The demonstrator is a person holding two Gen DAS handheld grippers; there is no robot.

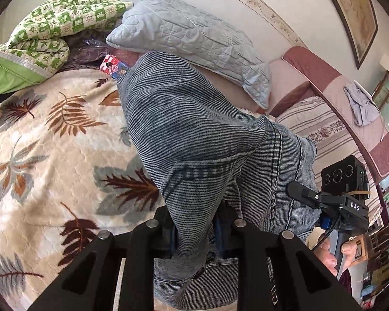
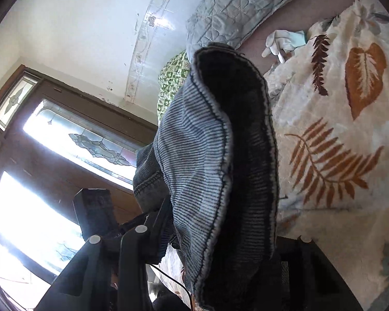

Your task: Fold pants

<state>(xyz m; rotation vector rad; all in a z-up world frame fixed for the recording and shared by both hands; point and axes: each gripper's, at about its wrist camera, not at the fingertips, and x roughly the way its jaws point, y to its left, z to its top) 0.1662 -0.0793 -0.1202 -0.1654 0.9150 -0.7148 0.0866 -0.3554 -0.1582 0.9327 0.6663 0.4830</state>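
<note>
The pants (image 1: 189, 129) are grey-blue ribbed denim. They hang lifted over a bed with a leaf-print blanket (image 1: 39, 155). My left gripper (image 1: 194, 228) is shut on the pants at the waist end, with fabric draped between its fingers. My right gripper shows in the left wrist view (image 1: 298, 193), clamped on the pants' edge beside a seam. In the right wrist view the pants (image 2: 210, 160) drape over my right gripper (image 2: 207, 246) and hide its fingertips; a hemmed opening faces the camera.
A grey quilted pillow (image 1: 189, 39) and a green patterned quilt (image 1: 51, 26) lie at the head of the bed. A red box (image 1: 114, 66) sits near the pillow. A white glove (image 2: 280, 42) lies on the bed. A window (image 2: 51, 181) is to the left.
</note>
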